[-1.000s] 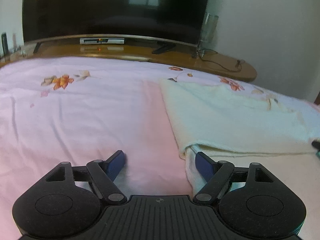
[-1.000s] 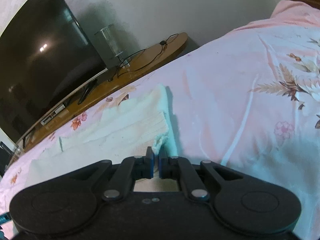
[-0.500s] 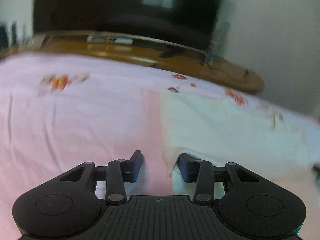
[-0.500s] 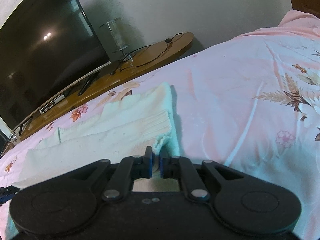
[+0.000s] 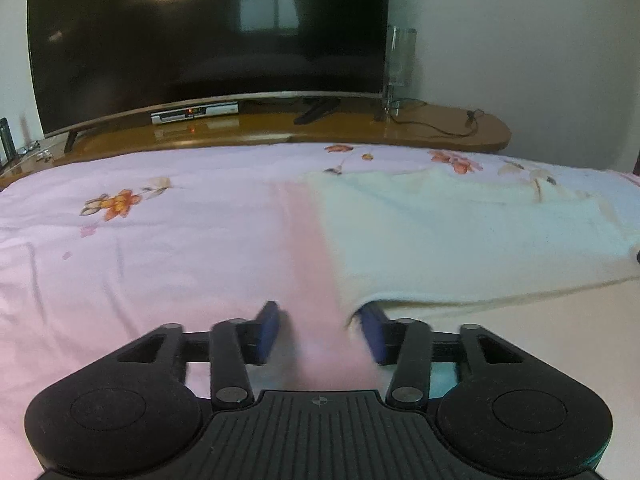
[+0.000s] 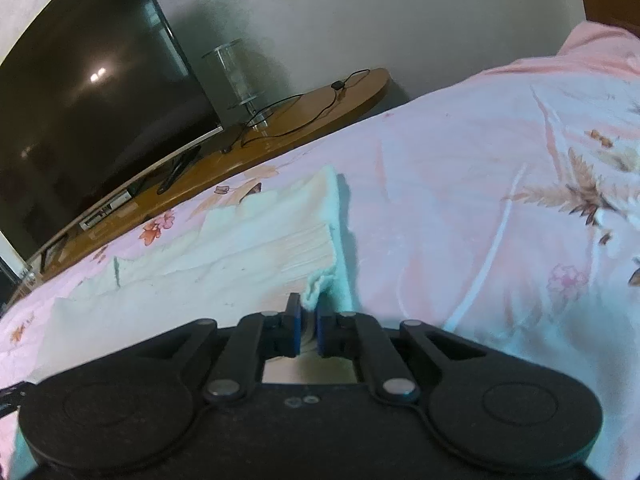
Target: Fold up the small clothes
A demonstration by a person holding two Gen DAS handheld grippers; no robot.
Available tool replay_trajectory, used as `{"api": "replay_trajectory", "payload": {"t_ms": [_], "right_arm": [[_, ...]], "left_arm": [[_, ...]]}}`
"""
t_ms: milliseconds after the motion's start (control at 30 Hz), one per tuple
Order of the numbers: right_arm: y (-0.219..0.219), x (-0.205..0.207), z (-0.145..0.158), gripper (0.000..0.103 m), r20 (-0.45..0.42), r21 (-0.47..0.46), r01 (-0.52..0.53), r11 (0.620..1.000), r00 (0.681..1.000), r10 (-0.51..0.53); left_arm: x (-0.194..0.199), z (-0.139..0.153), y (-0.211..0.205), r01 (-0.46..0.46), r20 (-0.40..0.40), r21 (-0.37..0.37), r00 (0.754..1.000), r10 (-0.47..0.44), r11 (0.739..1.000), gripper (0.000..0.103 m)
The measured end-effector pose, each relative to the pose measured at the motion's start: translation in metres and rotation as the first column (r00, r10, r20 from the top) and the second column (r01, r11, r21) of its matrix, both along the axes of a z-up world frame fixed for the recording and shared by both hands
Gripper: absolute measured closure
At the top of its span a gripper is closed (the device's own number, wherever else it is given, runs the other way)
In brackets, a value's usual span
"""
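A cream knit garment [image 5: 460, 240] lies spread on the pink floral bedsheet [image 5: 160, 248]. My left gripper [image 5: 322, 330] is open at the garment's near left corner; its right finger [image 5: 374, 334] sits under the folded cloth edge, its left finger on bare sheet. In the right wrist view the same garment [image 6: 224, 252] stretches away to the left, and my right gripper [image 6: 308, 330] is shut on its near right corner, which bunches up between the blue pads.
A large dark TV [image 5: 200, 40] stands on a wooden console [image 5: 400, 132] beyond the bed's far edge, with a set-top box [image 5: 194, 113], a clear glass cylinder [image 5: 400, 60] and a cable. A white wall is behind.
The left gripper's jaws have narrowed from wide open and it has moved in on the garment's left corner. The right gripper stays shut on the right corner, shifted slightly.
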State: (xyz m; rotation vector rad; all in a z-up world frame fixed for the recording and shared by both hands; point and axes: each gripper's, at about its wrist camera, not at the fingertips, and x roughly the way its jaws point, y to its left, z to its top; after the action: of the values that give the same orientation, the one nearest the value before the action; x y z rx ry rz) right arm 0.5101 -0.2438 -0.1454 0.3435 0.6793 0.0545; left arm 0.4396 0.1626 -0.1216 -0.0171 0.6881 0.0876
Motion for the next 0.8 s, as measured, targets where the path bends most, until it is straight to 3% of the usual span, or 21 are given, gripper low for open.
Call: {"api": "replay_trajectory", "payload": {"t_ms": [67,133,200,233,333,400,500,633,800], "right_arm": [[-0.002,0.001,0.0,0.099,-0.006,-0.006,-0.021,1.0,1.0,0.021],[-0.005,0.0,0.005,0.098,-0.009,-0.012,-0.028,1.0,1.0,0.028],[-0.002,-0.01,0.018,0.086,0.055,-0.081,0.018,0.997,0.998,-0.014],[0.0,-0.012,0.022,0.086,0.082,-0.106,0.025,0.994,0.997,-0.016],[0.014,-0.008,0.026,0.087,0.091,-0.122,-0.023,0.992,0.995,0.035],[0.03,-0.002,0.024,0.088,0.083,-0.16,-0.082,0.984,0.992,0.096],[0.04,0.01,0.006,0.094,-0.022,-0.253,-0.127,0.959,0.992,0.125],[0.033,0.009,0.016,0.091,0.022,-0.272,-0.137,0.952,0.989,0.149],[0.027,0.032,0.024,0.086,0.067,-0.231,-0.081,0.969,0.993,0.099]], "left_arm": [[-0.008,0.01,0.007,-0.013,0.034,0.014,0.999,0.013,1.0,0.055],[-0.01,0.023,0.01,-0.004,0.079,-0.025,0.997,0.006,1.0,0.055],[-0.002,0.034,0.006,0.017,0.112,-0.063,0.994,-0.01,0.998,0.055],[0.005,0.036,0.002,0.031,0.117,-0.091,0.993,-0.021,0.995,0.055],[0.025,0.022,-0.01,0.061,0.085,-0.184,0.995,-0.046,0.981,0.055],[0.031,0.001,-0.016,0.076,0.002,-0.262,0.997,-0.078,0.962,0.055],[0.019,0.001,-0.023,0.133,0.024,-0.192,0.991,-0.131,0.972,0.055],[0.033,0.02,-0.009,0.135,0.093,-0.187,0.989,-0.119,0.973,0.055],[0.088,0.018,0.014,0.047,0.065,-0.18,0.997,-0.036,0.982,0.055]]}}
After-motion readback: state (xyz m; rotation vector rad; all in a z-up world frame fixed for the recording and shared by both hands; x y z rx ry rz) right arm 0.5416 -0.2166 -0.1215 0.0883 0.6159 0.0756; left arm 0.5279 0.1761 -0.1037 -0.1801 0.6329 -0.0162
